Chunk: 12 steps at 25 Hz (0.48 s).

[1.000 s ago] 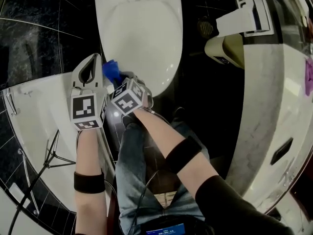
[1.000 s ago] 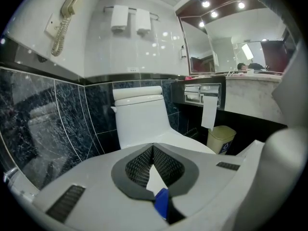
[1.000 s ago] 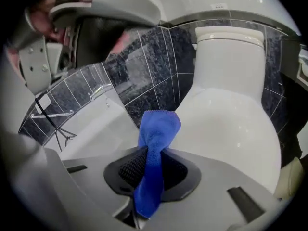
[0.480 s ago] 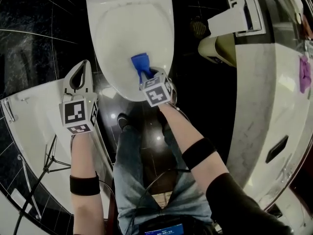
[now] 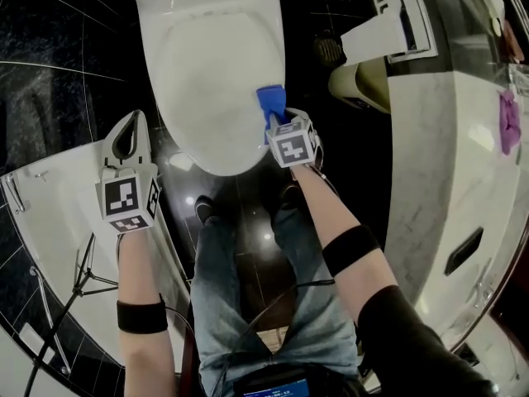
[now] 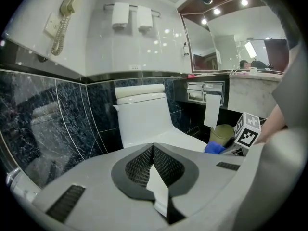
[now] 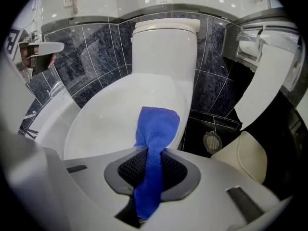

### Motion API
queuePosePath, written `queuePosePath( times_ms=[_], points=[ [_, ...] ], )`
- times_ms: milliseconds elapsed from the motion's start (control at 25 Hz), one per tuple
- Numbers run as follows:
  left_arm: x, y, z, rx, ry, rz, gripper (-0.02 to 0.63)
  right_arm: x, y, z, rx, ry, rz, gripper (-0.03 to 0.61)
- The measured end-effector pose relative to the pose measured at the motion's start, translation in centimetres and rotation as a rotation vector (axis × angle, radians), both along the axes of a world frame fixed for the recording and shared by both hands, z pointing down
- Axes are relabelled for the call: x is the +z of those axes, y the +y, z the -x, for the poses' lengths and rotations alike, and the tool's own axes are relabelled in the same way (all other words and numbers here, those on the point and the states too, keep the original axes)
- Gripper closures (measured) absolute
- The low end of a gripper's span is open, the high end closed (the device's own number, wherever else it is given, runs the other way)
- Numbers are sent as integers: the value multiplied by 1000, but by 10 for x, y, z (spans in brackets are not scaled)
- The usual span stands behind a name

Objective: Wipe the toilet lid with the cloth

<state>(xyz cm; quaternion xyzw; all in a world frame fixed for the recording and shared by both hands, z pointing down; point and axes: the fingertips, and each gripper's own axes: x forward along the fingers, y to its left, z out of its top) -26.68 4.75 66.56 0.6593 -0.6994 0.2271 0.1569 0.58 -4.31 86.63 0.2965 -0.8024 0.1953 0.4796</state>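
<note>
The toilet lid (image 5: pixel 207 73) is down and white, and the blue cloth (image 5: pixel 270 102) lies on it at its right edge, toward the front end where the person stands. The right tongs (image 5: pixel 275 124) pinch the cloth: in the right gripper view a twisted strip of it runs between the two jaws, and the free end spreads flat on the lid just inside the rim. These tongs point steeply down at the lid.

The left tongs (image 5: pixel 127 126) are well apart from the cloth, off the lid's left edge, above the rim of a white tub (image 5: pixel 58 180). Their jaws are pressed together and hold nothing. In the left gripper view they look toward the toilet tank (image 6: pixel 139 109).

To the right of the toilet, on the dark floor, a pale waste bin (image 5: pixel 364 85) stands, with a round floor drain (image 7: pixel 211 141) between it and the toilet.
</note>
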Motion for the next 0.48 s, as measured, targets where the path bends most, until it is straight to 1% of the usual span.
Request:
queuePosePath(
  times_ms=[120,200,280,360,440,480],
  points=[
    [0,2,3,-11,3,-3,614,-3,-9,-6,30,48,-16,494],
    [-2,3,5,-16,3,-6,614,-13,-3,6,45,27,-11,495],
    [-4,5,9,-17,1,-7,614,-32,13,44,-2,-48,-20,495],
    [-6,5,14,-19,-4,-6,614,-53,39,101,-88,-145,-6,495],
    [-6,6,20,-23,-9,-5,614,-65,71,157,-165,-228,48,494],
    [-6,6,23,-26,-11,-4,614,-66,85,181,-194,-253,80,494]
  ],
)
